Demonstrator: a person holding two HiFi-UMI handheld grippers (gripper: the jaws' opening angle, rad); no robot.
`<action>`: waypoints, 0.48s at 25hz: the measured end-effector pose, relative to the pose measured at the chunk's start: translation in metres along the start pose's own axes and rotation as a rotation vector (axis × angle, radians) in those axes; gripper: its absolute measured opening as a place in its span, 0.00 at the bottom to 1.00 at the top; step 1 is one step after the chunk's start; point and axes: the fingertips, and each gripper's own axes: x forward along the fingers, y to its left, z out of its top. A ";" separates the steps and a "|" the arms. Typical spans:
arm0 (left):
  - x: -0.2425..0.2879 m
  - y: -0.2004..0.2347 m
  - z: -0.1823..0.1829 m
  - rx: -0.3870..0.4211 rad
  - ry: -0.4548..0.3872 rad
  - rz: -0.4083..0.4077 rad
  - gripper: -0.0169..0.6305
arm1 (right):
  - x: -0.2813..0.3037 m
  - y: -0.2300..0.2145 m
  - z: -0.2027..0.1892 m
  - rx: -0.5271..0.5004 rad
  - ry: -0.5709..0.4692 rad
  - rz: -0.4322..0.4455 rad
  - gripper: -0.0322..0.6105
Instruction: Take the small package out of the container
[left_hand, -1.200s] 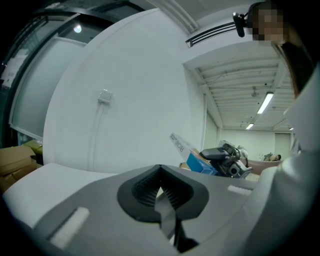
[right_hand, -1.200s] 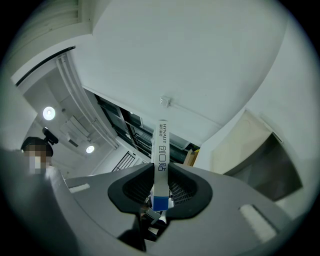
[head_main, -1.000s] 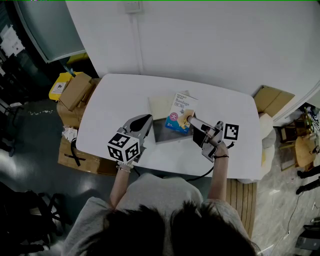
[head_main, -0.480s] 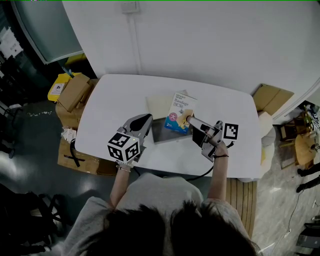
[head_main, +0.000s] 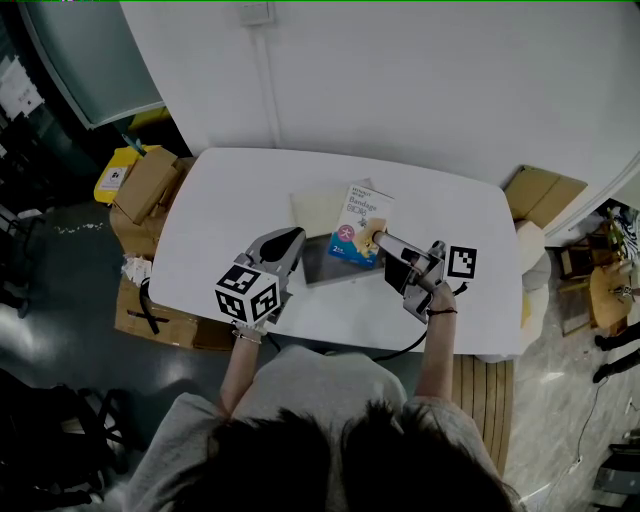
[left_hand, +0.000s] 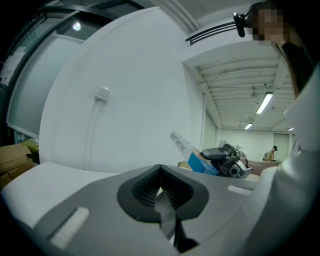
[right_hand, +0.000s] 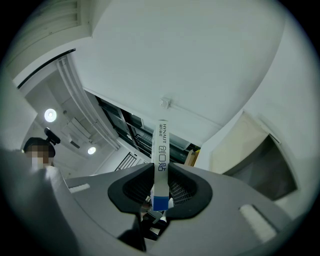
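Note:
A small blue and white bandage package (head_main: 358, 232) hangs over the far right part of the grey container (head_main: 322, 270) in the middle of the white table (head_main: 225, 205). My right gripper (head_main: 378, 241) is shut on the package's near edge. The right gripper view shows the package (right_hand: 161, 162) edge-on, standing up between the pads of the right gripper (right_hand: 160, 189). My left gripper (head_main: 292, 243) sits at the container's left edge. In its own view the left gripper (left_hand: 161, 192) is shut on a thin grey wall, with the package (left_hand: 200, 161) seen beyond it.
A beige lid (head_main: 316, 210) lies behind the container. Cardboard boxes (head_main: 150, 185) and a yellow item (head_main: 113, 176) stand on the floor left of the table. More cardboard (head_main: 545, 195) is at the right, and a cable (head_main: 400, 350) hangs off the near edge.

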 end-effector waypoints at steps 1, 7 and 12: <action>0.000 0.000 0.000 0.000 0.000 0.000 0.02 | 0.000 0.000 0.000 0.003 0.001 -0.001 0.21; 0.001 -0.001 -0.001 -0.003 0.003 0.002 0.02 | 0.000 -0.001 -0.001 0.003 0.010 0.001 0.21; 0.002 -0.001 0.001 0.000 0.001 0.001 0.02 | 0.001 0.001 -0.001 -0.004 0.015 0.004 0.21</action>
